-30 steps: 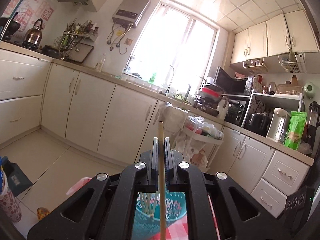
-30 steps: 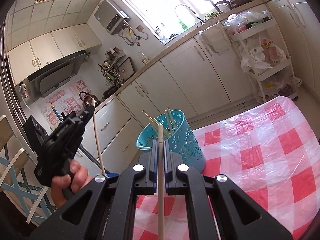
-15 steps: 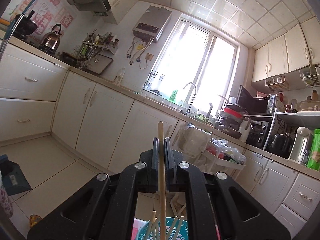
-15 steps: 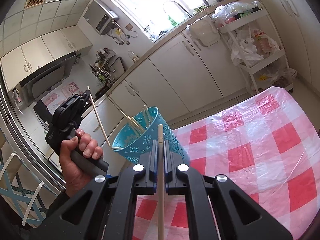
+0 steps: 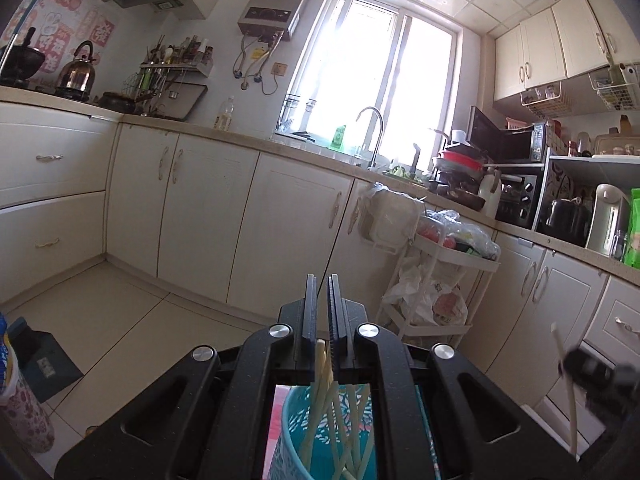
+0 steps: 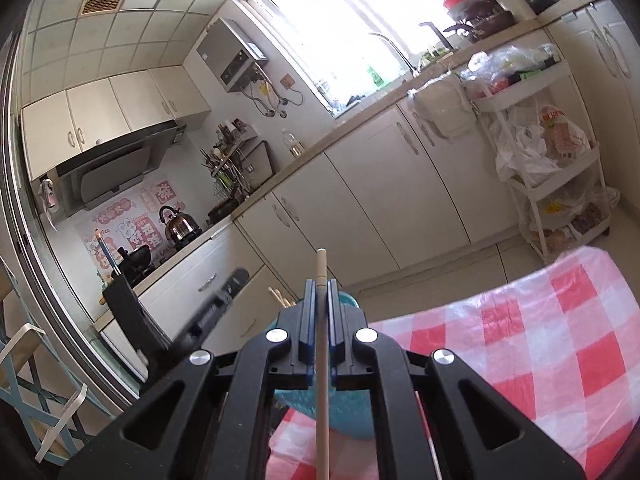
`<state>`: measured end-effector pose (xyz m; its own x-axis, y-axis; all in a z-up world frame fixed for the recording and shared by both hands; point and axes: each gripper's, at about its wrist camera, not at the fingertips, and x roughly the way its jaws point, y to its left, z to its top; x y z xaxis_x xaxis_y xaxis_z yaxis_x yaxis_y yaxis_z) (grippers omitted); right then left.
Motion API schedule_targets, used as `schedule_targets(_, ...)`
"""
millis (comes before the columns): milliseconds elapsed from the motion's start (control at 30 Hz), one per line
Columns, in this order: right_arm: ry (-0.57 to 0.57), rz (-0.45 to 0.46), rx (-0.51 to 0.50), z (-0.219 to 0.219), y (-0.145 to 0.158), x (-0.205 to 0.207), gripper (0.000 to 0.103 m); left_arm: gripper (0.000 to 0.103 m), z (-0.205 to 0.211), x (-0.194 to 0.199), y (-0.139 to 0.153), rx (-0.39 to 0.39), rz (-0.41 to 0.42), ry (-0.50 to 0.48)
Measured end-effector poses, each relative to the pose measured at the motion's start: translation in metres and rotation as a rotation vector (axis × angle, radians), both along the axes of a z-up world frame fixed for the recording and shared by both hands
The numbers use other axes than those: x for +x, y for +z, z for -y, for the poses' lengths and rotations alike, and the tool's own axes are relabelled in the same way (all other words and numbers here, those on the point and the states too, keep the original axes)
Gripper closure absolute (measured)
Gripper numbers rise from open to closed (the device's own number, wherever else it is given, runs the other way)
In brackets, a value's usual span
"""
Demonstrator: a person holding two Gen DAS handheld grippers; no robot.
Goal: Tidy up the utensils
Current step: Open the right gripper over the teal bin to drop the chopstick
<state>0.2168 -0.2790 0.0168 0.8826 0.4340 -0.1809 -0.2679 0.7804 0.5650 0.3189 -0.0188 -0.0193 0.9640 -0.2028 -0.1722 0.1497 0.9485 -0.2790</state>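
Observation:
My left gripper (image 5: 322, 280) hangs right above the teal perforated holder (image 5: 288, 436), jaws slightly apart with nothing between the tips. A pale chopstick (image 5: 318, 384) stands below them among several others in the holder. My right gripper (image 6: 320, 284) is shut on a wooden chopstick (image 6: 322, 360) running straight along its fingers, tip sticking out past them. The teal holder (image 6: 348, 416) sits just below and behind its fingers on the red-checked tablecloth (image 6: 540, 344). The left gripper body (image 6: 208, 312) shows blurred at the holder's left; the right gripper (image 5: 596, 376) shows blurred at the left wrist view's right edge.
White kitchen cabinets (image 5: 208, 208) run along the far wall. A white trolley with bags (image 5: 432, 280) stands by them. A chair (image 6: 36, 392) is at the table's left. A patterned cup (image 5: 20, 412) and a dark box (image 5: 40, 360) sit low on the left.
The left gripper has opened slightly and its chopstick has dropped into the teal holder. The right gripper has moved closer over the holder, still gripping its chopstick.

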Motion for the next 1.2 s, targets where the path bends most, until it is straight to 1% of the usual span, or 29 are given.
schedule_targets(67,-0.009,0.038,-0.003,-0.006,0.012,0.010,0.097,0.096,0.001,-0.008,-0.004,0.026,-0.023,-0.008)
schedule_targets(133,-0.033,0.080,-0.004,-0.014,0.026,0.023,0.097,0.090,0.000,-0.020,-0.008,0.042,-0.041,-0.009)
schedule_targets(200,-0.070,0.111,0.003,-0.020,0.035,0.037,0.097,0.073,-0.004,-0.031,-0.013,0.046,-0.060,0.000)
schedule_targets(267,-0.107,0.125,0.010,-0.026,0.041,0.053,0.097,0.066,-0.009,-0.043,-0.020,0.038,-0.081,0.010)
schedule_targets(367,-0.161,0.112,-0.023,-0.039,0.040,0.079,0.097,0.062,-0.014,-0.054,-0.032,0.030,-0.121,0.013)
schedule_targets(500,-0.165,0.026,-0.095,-0.059,0.026,0.106,0.097,0.061,-0.017,-0.063,-0.046,0.050,-0.157,0.020)
schedule_targets(567,-0.156,0.031,-0.128,-0.065,0.028,0.104,0.097,0.058,-0.019,-0.066,-0.048,0.053,-0.151,0.021)
schedule_targets(600,-0.160,0.034,-0.162,-0.069,0.032,0.101,0.097,0.056,-0.020,-0.068,-0.047,0.060,-0.147,0.020)
schedule_targets(733,-0.114,0.016,-0.225,-0.081,0.032,0.099,0.097,0.056,-0.023,-0.071,-0.044,0.057,-0.152,0.020)
schedule_targets(800,-0.096,0.002,-0.240,-0.083,0.030,0.097,0.097,0.056,-0.025,-0.072,-0.043,0.048,-0.158,0.024)
schedule_targets(933,-0.069,-0.031,-0.227,-0.081,0.026,0.085,0.096,0.055,-0.029,-0.077,-0.036,0.046,-0.166,0.029)
schedule_targets(967,-0.063,-0.039,-0.224,-0.080,0.025,0.080,0.095,0.055,-0.029,-0.080,-0.034,0.050,-0.170,0.029)
schedule_targets(1033,-0.056,-0.064,-0.214,-0.075,0.023,0.066,0.083,0.052,-0.029,-0.085,-0.026,0.059,-0.173,0.028)
schedule_targets(1067,-0.056,-0.072,-0.214,-0.072,0.022,0.055,0.075,0.048,-0.030,-0.090,-0.022,0.065,-0.176,0.029)
schedule_targets(1100,-0.051,-0.083,-0.221,-0.071,0.021,0.043,0.075,0.042,-0.029,-0.095,-0.017,0.070,-0.182,0.031)
schedule_targets(1133,-0.047,-0.093,-0.232,-0.070,0.020,0.032,0.074,0.038,-0.029,-0.100,-0.012,0.073,-0.187,0.032)
schedule_targets(1167,-0.047,-0.109,-0.256,-0.070,0.020,0.016,0.069,0.031,-0.030,-0.107,-0.007,0.077,-0.193,0.032)
schedule_targets(1200,-0.055,-0.123,-0.283,-0.069,0.019,-0.001,0.057,0.024,-0.030,-0.114,-0.002,0.082,-0.200,0.035)
